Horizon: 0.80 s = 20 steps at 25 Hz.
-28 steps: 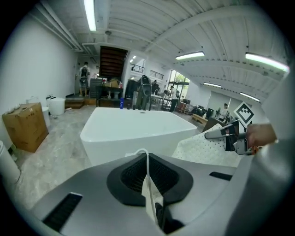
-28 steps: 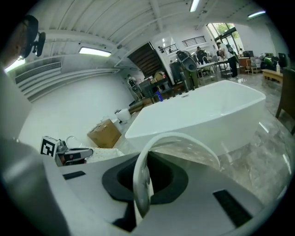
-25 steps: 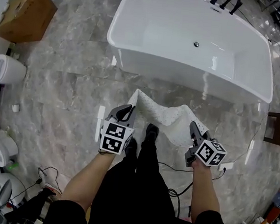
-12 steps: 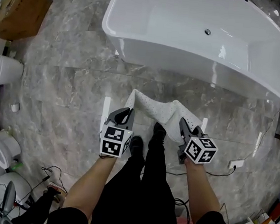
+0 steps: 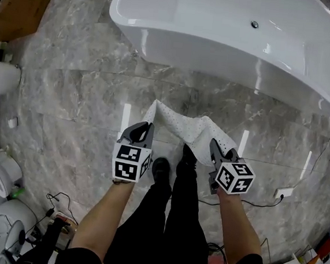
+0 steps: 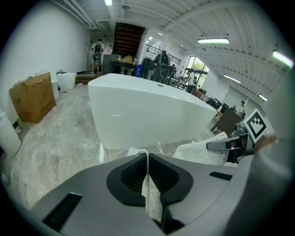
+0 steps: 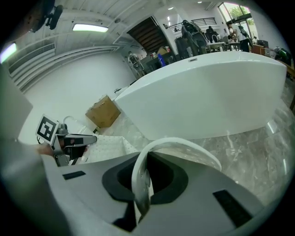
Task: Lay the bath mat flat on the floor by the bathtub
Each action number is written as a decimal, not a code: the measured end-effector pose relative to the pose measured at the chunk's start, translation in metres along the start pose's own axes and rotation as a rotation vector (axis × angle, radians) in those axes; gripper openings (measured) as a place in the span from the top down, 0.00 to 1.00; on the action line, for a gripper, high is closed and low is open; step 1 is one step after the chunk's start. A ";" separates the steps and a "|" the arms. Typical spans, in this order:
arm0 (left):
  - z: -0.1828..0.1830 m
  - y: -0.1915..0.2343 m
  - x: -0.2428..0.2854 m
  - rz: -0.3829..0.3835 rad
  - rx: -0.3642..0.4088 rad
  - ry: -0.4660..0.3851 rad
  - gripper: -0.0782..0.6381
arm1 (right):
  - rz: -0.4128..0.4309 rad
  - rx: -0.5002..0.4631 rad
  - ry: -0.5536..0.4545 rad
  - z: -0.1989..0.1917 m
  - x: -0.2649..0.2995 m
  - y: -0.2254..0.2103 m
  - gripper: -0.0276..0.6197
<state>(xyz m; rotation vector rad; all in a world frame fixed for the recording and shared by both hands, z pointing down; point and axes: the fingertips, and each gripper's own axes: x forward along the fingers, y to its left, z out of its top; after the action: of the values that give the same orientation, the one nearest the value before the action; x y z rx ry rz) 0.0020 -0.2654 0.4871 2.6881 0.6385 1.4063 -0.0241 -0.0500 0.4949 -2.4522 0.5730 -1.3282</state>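
Bath mat (image 5: 195, 132): white, dotted with small holes, off the floor and not flat. It sags in a loose fold between the two tongs, ahead of the person's black shoes (image 5: 161, 170) and on the near side of the bathtub (image 5: 221, 32). Cannot tell whether its lowest fold touches the floor (image 5: 69, 102).

Left tongs (image 5: 147, 125): pressed together on one mat edge; in the left gripper view a thin white strip of mat runs up between the ribbed black pads. Right tongs (image 5: 214, 146): pressed together on the other end; in the right gripper view the mat curls up out of the pads in a loop. Both point forward and down.

Markings: each tongs carries a marker cube (image 5: 128, 161) with black-and-white square patterns; these are codes, not letters.

Bathtub: white, freestanding, drain visible, across the far part of the grey marble-look floor.

Cardboard box (image 5: 18, 3): plain brown, at the floor's far left corner. White cable (image 5: 281, 195): on the floor, right of the person.
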 end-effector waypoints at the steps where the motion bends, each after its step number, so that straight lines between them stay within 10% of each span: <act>1: -0.004 0.001 0.005 -0.002 0.003 0.004 0.87 | -0.003 0.000 -0.001 -0.003 0.004 -0.004 0.92; 20: -0.073 0.016 0.123 -0.037 0.090 0.085 0.87 | -0.035 -0.024 0.036 -0.073 0.094 -0.082 0.92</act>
<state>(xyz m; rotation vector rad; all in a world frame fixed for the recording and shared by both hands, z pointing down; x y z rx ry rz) 0.0115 -0.2443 0.6293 2.6805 0.7712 1.5250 -0.0229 -0.0276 0.6376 -2.4728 0.5608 -1.3888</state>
